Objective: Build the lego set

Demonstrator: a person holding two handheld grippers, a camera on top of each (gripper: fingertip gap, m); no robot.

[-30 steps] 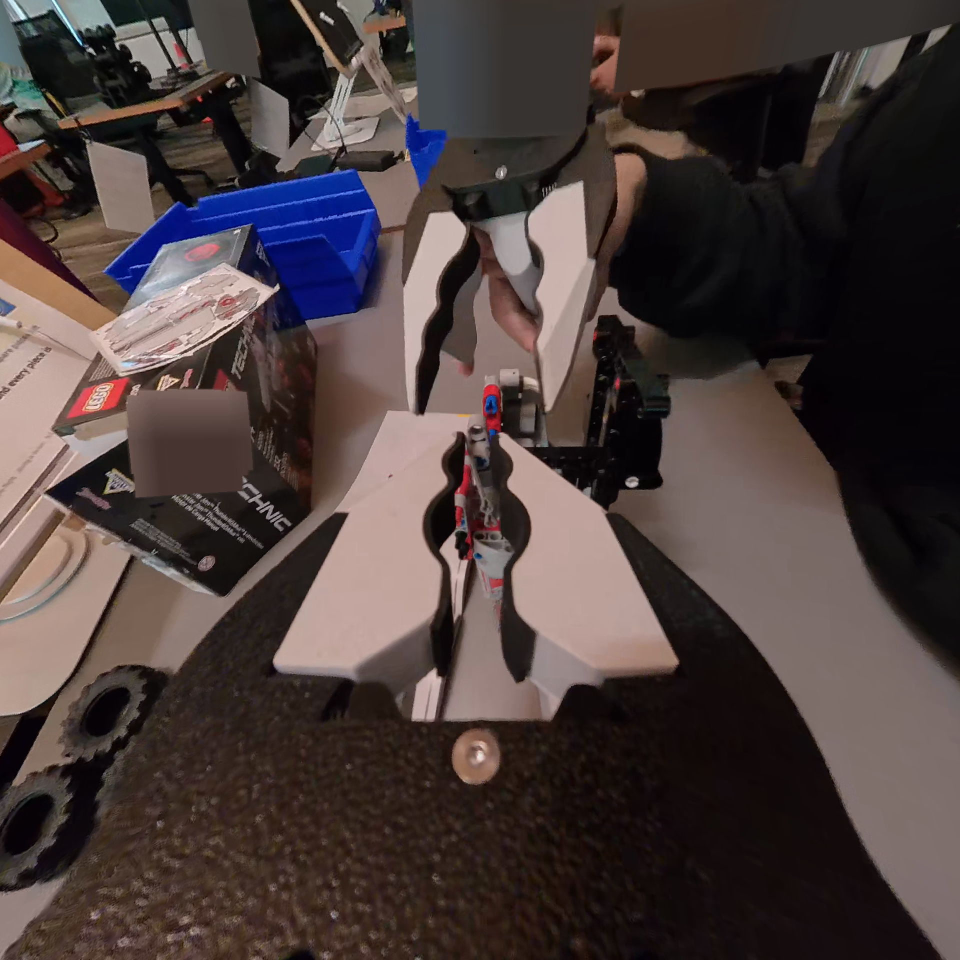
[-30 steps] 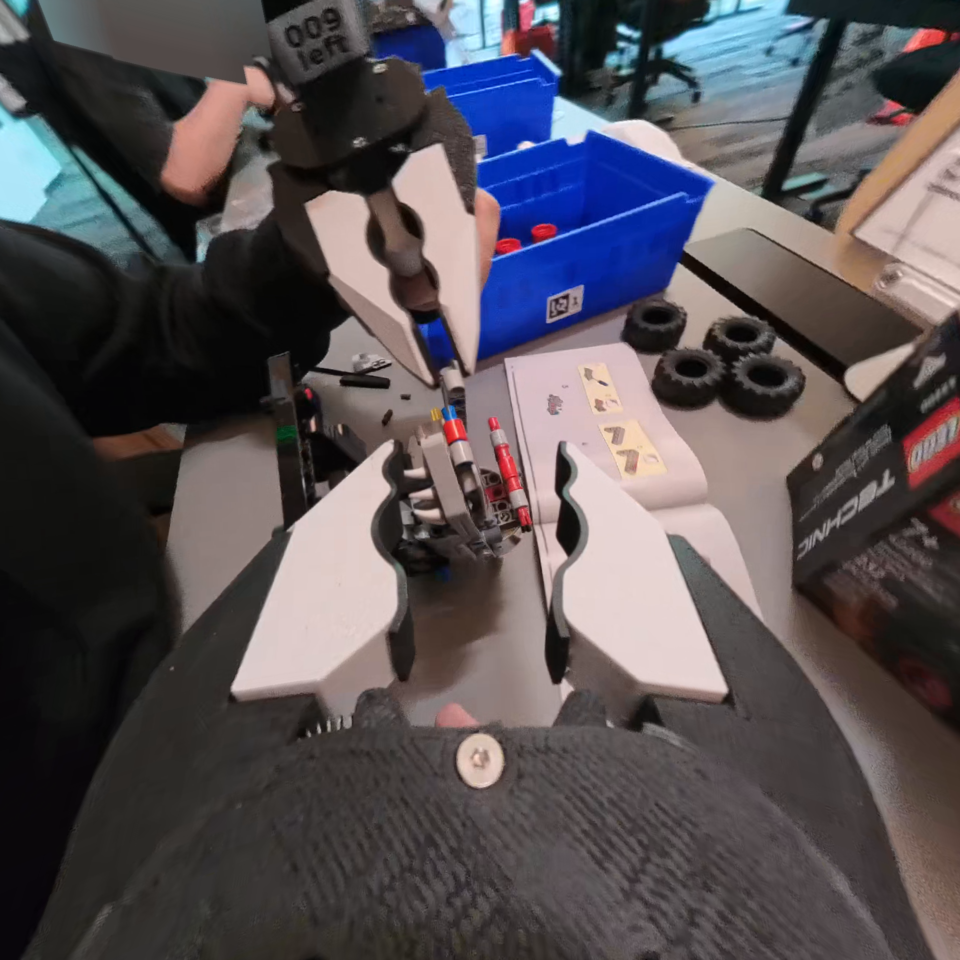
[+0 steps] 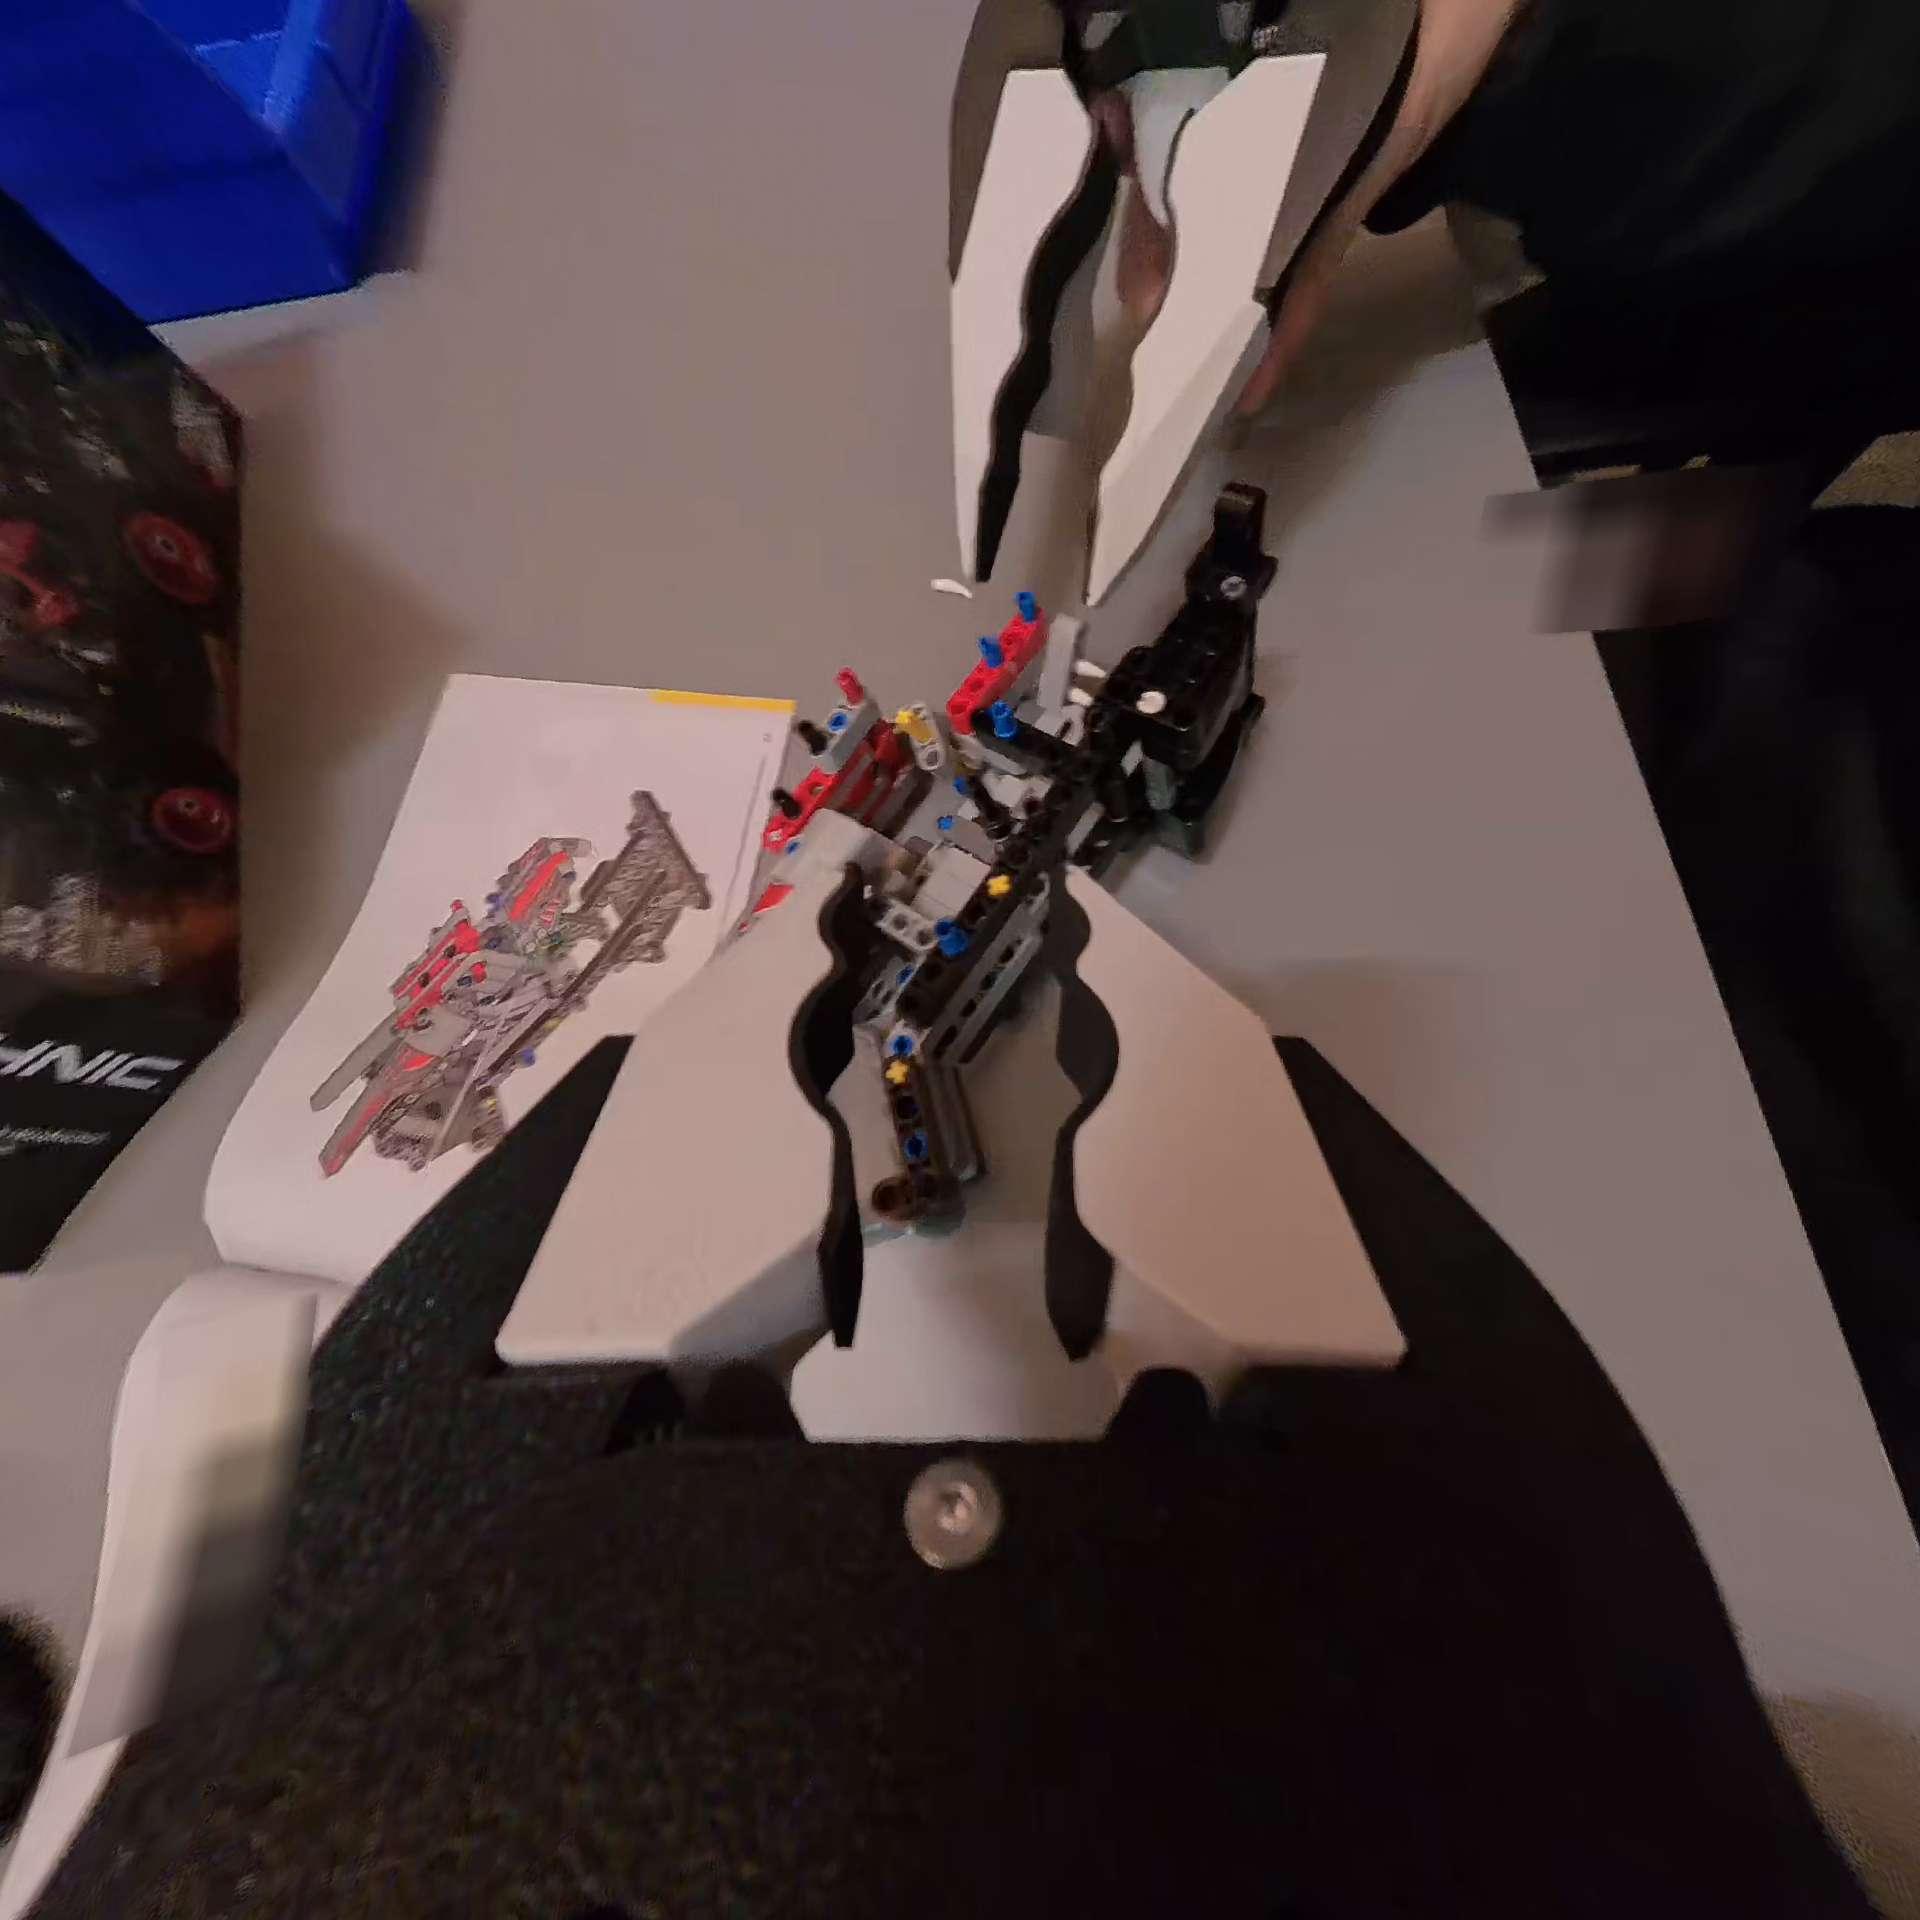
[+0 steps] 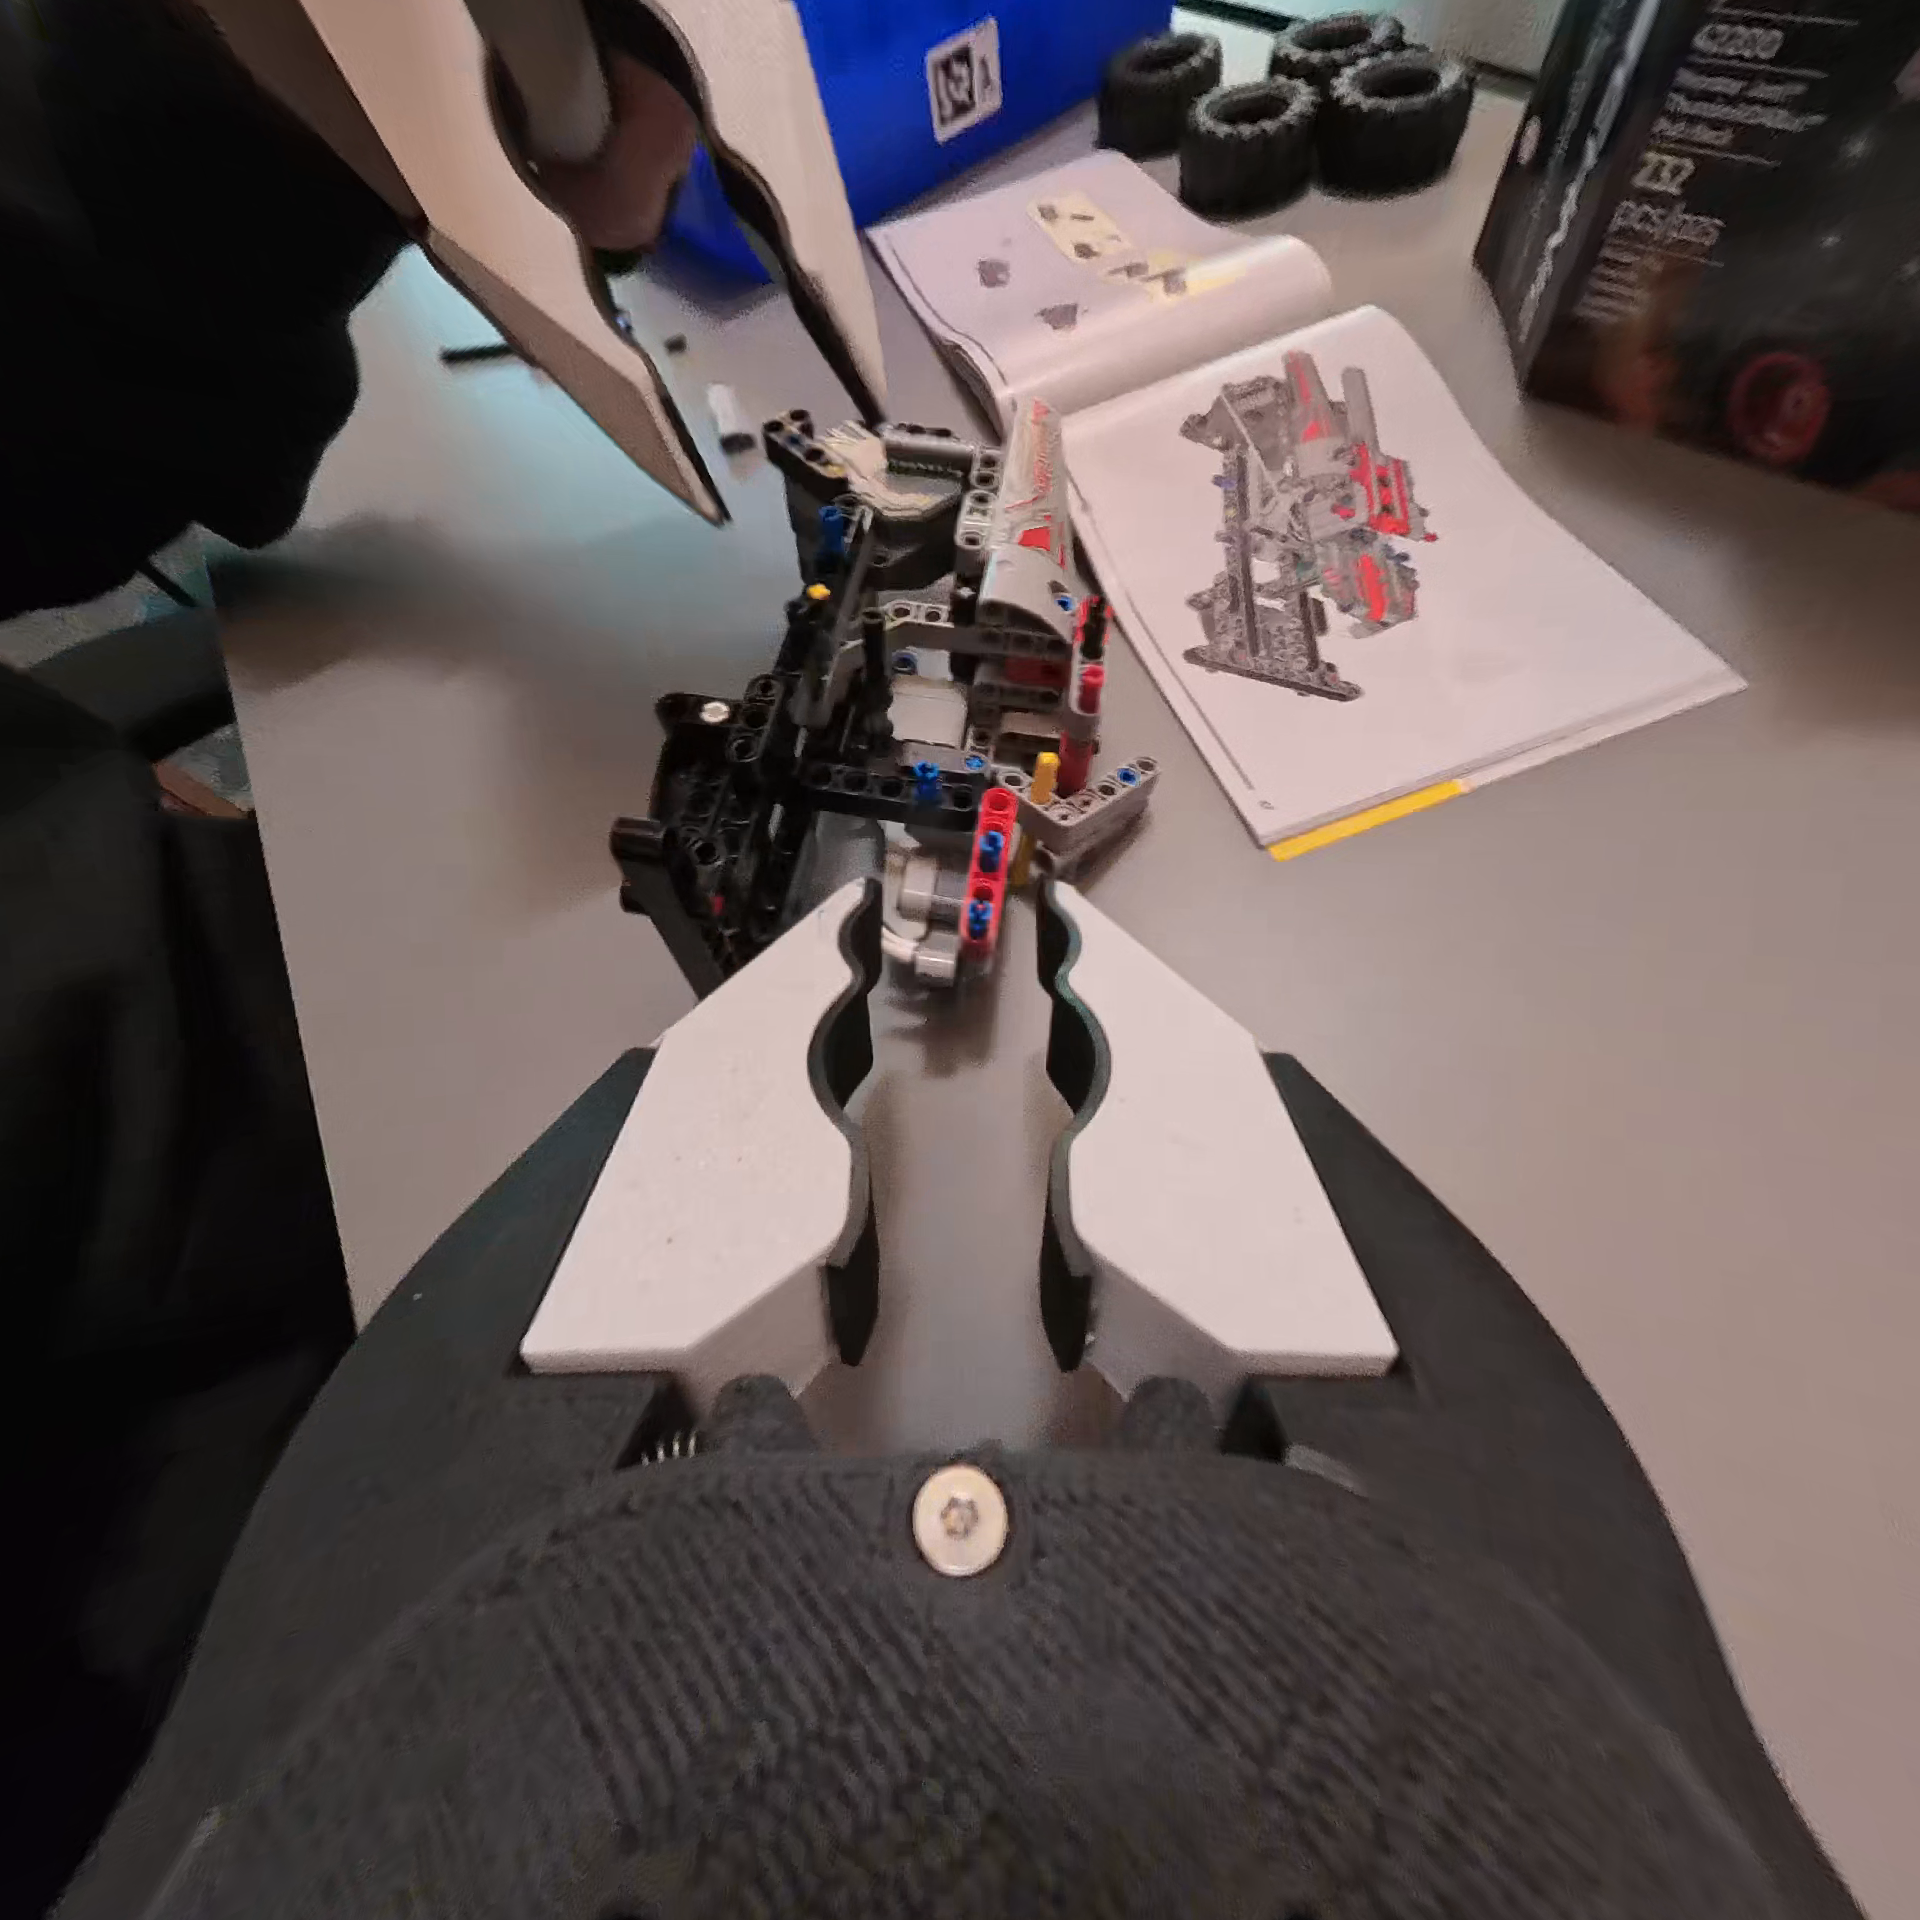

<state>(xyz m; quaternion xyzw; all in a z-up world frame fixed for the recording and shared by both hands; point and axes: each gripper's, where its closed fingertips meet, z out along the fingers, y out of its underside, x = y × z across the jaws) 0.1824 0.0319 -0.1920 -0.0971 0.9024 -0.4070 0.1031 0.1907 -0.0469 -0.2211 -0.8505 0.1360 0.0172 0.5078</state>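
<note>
Left wrist view: left gripper [image 3: 951, 914] now spread wide over the lego model [image 3: 997, 831], gripping nothing, whereas a second ago closed on a slim red-and-white piece held upright. Model's near grey-and-black beam between the two fingers, contact impossible to judge. Model lying on the grey bench [image 3: 623, 468], just right of the open instruction booklet [image 3: 520, 935], one red panel overlapping the booklet's edge. Right gripper [image 3: 1034, 582] opposite, pointing down at the model's far end, jaws narrowly parted and empty, closer to the model than before. Blue bin [image 3: 197, 145] toward the far left corner, dark set box [image 3: 104, 727] along the left edge, both nearer in the frame than earlier. Right wrist view: right gripper [image 4: 951, 904] moderately apart, narrower than a second ago, holding nothing, tips flanking the model's [image 4: 894, 707] near red-and-grey end. Left gripper [image 4: 800, 468] above the far end, wide. Booklet [image 4: 1403, 582] beside the model on the right, now showing a different page with a large drawing. Four black tyres [image 4: 1288, 114] and the bin [image 4: 935, 83] beyond, box [image 4: 1704, 249] at the right edge.
</note>
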